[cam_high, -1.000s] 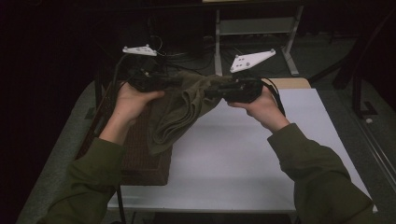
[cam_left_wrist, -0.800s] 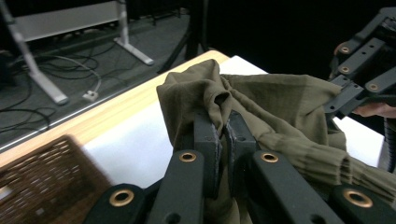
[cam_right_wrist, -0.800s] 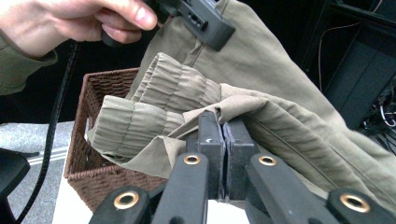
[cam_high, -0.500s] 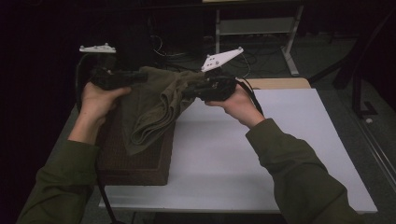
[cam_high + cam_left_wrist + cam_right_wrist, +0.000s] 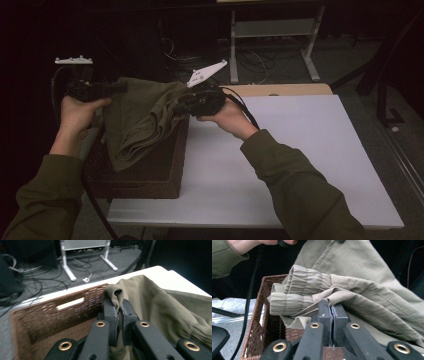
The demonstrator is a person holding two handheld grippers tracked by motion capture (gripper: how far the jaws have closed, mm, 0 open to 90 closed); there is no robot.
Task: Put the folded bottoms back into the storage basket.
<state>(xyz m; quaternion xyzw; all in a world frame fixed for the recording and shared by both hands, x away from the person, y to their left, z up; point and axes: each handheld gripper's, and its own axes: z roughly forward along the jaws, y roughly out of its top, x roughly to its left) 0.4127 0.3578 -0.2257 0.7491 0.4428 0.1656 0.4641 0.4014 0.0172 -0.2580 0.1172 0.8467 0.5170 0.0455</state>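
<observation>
While the left tool [image 5: 107,89] stays out of it, clenched on a fold of the olive garment [image 5: 142,117] above the wicker basket [image 5: 150,175], the cloth hangs stretched between both hands with its lower folds draped into the basket's open top. To the right, the right tool [image 5: 187,100] is clamped on the garment's other edge just above the basket's right rim, where the gathered cuffs [image 5: 294,293] bunch. Beyond the basket's right wall the white table [image 5: 300,160] lies bare out to its right edge.
</observation>
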